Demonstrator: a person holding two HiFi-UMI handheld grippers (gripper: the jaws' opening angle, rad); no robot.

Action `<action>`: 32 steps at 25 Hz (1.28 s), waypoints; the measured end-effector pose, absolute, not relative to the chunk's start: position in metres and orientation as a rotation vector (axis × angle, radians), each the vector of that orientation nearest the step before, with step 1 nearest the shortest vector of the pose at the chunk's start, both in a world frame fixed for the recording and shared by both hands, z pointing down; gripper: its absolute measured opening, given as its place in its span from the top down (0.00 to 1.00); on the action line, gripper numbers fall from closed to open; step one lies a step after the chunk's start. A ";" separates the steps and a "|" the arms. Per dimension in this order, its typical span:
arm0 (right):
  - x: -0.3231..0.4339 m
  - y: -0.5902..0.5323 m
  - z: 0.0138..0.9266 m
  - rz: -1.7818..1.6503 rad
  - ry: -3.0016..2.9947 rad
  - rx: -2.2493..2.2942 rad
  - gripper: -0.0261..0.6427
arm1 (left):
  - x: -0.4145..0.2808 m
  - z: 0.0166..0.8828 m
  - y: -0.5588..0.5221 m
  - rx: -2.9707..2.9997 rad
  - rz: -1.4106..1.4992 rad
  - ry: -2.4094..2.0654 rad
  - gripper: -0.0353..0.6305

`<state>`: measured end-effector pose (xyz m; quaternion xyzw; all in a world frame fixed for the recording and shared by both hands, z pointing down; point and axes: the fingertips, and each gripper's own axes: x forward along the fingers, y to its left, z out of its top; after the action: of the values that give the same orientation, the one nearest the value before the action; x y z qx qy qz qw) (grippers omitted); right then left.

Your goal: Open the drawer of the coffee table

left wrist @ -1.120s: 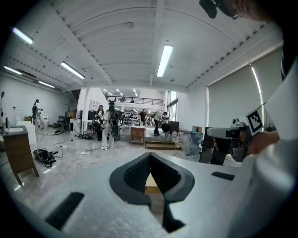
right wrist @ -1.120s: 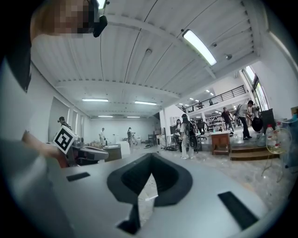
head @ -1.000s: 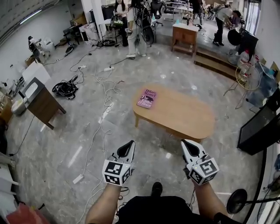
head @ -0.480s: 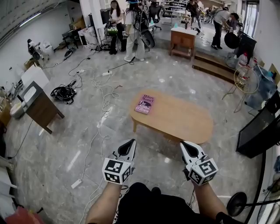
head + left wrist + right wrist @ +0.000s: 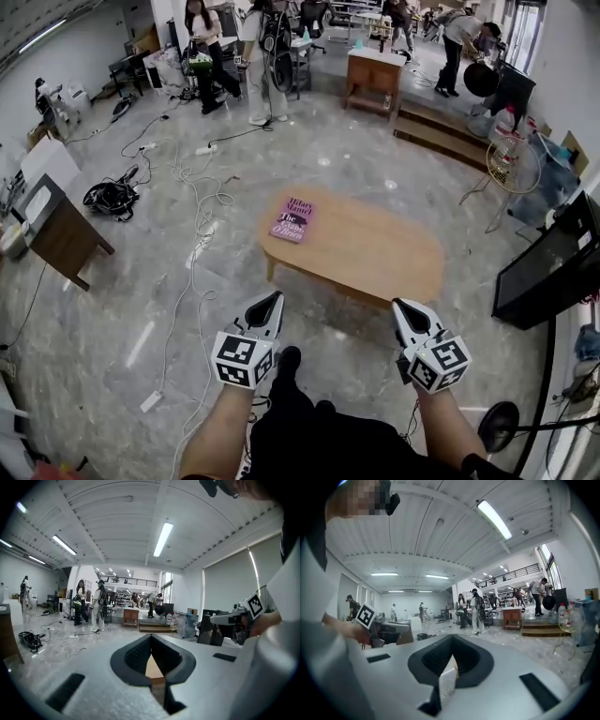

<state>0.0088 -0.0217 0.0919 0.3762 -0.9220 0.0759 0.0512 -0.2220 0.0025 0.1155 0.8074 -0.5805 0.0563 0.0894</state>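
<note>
An oval light-wood coffee table (image 5: 375, 253) stands on the grey floor ahead of me, with a purple book (image 5: 292, 220) lying at its left end. No drawer front shows from above. My left gripper (image 5: 270, 306) is shut and empty, held in the air short of the table's near left edge. My right gripper (image 5: 407, 311) is also shut and empty, near the table's front right edge. In the left gripper view a sliver of the table (image 5: 153, 668) shows through the closed jaws; the other gripper (image 5: 236, 617) appears at the right.
Cables (image 5: 202, 202) trail across the floor to the left, with a power strip (image 5: 150, 401). A dark wooden cabinet (image 5: 52, 230) stands far left, a black monitor (image 5: 548, 272) at right, a fan base (image 5: 502, 427) bottom right. People stand at the back (image 5: 258, 56) near a wooden desk (image 5: 373, 80).
I have stepped forward: the table and book sit closer and lower-left in the head view. Both grippers stay shut and have advanced toward the table's near edge.
</note>
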 end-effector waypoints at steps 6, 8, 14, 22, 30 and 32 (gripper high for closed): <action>-0.004 -0.085 0.097 0.258 -2.716 1.306 0.95 | -0.262 0.139 -0.073 2.386 0.140 -1.638 0.93; -0.018 -0.109 0.094 0.249 -2.689 1.338 0.95 | -0.275 0.142 -0.102 2.400 0.146 -1.596 0.93; -0.065 -0.169 0.097 0.266 -2.657 1.431 0.95 | -0.297 0.157 -0.174 2.471 0.194 -1.445 0.93; -0.034 -0.196 0.114 0.335 -2.550 1.557 0.95 | -0.278 0.171 -0.215 2.520 0.271 -1.292 0.93; 0.073 -0.194 0.135 0.379 -2.505 1.641 0.95 | -0.199 0.196 -0.207 2.473 0.338 -1.278 0.93; 0.101 -0.189 0.142 0.399 -2.506 1.633 0.95 | -0.172 0.199 -0.201 2.461 0.354 -1.274 0.93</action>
<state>0.1006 -0.1887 0.1421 0.5401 -0.8289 0.1319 0.0617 -0.1721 -0.2006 0.1989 0.8676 -0.4491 0.1246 0.1732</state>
